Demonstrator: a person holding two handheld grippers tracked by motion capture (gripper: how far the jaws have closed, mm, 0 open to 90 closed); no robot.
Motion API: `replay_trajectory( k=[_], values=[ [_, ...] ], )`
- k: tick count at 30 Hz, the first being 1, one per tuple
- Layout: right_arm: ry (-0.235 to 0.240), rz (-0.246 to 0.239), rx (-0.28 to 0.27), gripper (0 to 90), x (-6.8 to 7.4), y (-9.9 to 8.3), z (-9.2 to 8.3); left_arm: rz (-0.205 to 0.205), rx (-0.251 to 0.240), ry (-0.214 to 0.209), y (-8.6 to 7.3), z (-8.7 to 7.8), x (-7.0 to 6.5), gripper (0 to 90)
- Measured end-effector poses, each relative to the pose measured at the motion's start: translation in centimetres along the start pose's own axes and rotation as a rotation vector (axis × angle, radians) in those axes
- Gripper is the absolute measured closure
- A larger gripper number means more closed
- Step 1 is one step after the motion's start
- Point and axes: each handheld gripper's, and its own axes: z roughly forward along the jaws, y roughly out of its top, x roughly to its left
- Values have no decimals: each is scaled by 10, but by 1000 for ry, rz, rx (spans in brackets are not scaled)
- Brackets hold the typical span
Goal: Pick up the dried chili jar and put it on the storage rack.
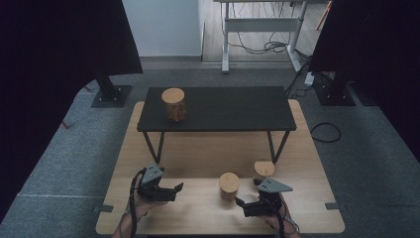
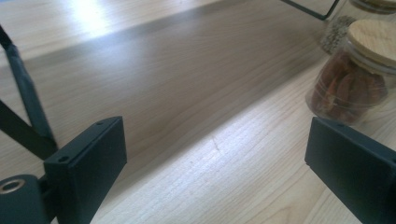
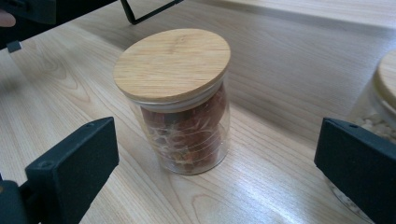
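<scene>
Both tongs stand spread and hold nothing: the left gripper (image 1: 171,190) and the right gripper (image 1: 246,204) hover low over the near edge of the pale wooden table (image 1: 208,158), jaw tips turned inward toward each other. That aiming suggests they bracket the work between them, the round glass jar with a bamboo lid and reddish-brown contents (image 1: 229,186).

Taking the black metal-legged shelf (image 1: 218,108) as landmark: it stands across the far half of the table, and one similar bamboo-lidded jar (image 1: 173,104) sits on top of it at its left end. The reddish-brown jar stands on the tabletop in front of the shelf, toward its right leg; a second jar with pale contents (image 1: 263,170) stands just in front of that leg, near the first but apart.

The right gripper view shows the reddish-brown jar (image 3: 180,100) upright and centred between its wide jaws, lid seated flat, with the pale jar (image 3: 380,100) at the right edge, so my guess is the right gripper takes it. The left gripper view catches that jar (image 2: 352,77) off to one side, outside its jaws, and the shelf's shadow across the wood.
</scene>
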Motion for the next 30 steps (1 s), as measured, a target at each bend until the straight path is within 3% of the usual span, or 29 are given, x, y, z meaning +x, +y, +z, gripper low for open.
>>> replay_trajectory(
  k=[14, 19, 30],
  values=[
    [32, -56, 14, 0, 3, 6, 10, 12, 22, 6, 0, 7, -4, 47],
    [53, -55, -3, 0, 0, 6, 12, 9, 22, 7, 0, 7, -3, 47],
    [63, -80, 23, 0, 0, 9, 27, 6, 32, 15, -1, 9, -3, 49]
  ],
)
